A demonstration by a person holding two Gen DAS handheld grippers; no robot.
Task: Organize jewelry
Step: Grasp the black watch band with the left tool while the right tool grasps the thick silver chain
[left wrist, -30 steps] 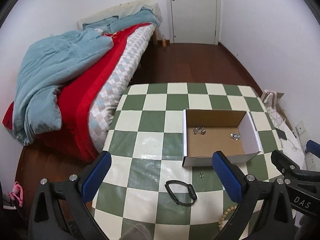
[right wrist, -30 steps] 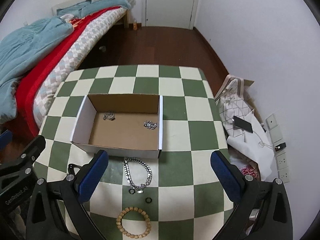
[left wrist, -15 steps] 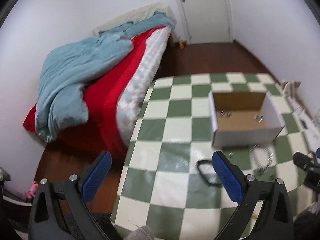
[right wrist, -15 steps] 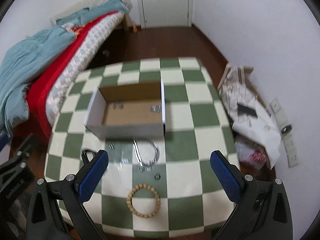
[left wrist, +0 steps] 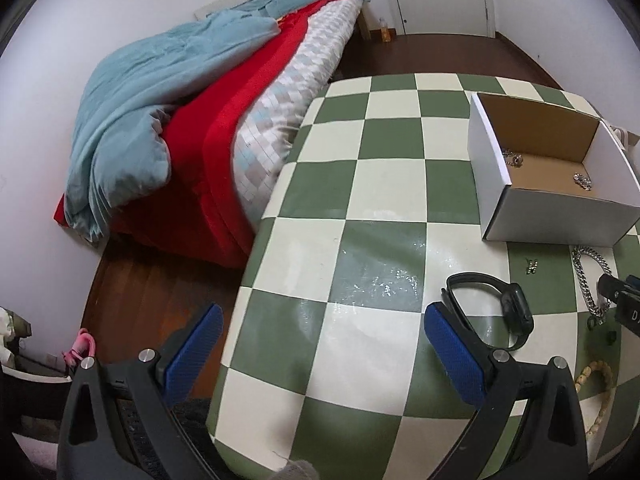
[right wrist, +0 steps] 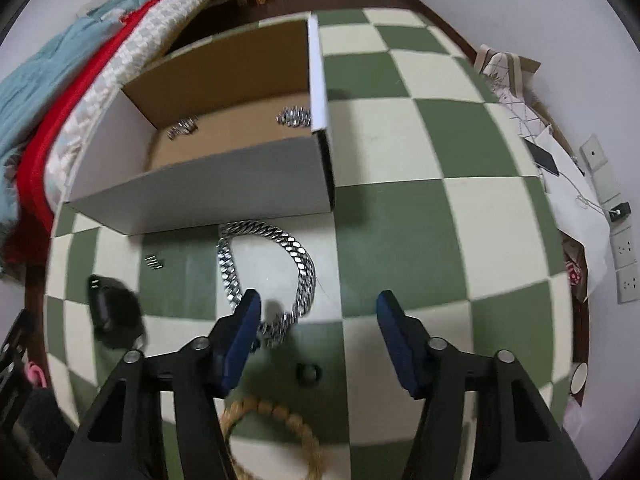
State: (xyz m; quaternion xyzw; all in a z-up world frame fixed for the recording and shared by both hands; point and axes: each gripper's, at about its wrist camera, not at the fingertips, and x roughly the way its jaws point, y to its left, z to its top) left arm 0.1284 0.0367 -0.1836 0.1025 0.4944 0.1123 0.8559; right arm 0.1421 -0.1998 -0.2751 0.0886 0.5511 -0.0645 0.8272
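Only one fragment of lettering can be made out: a white "D", followed by part of a second letter that is cut off by the frame edge, printed on the black body of the right claw [left wrist: 624, 304] at the right edge of the left wrist view. Nothing else is legible.

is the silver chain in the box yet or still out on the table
Out. The silver chain lies looped on the checkered table, just in front of the box.
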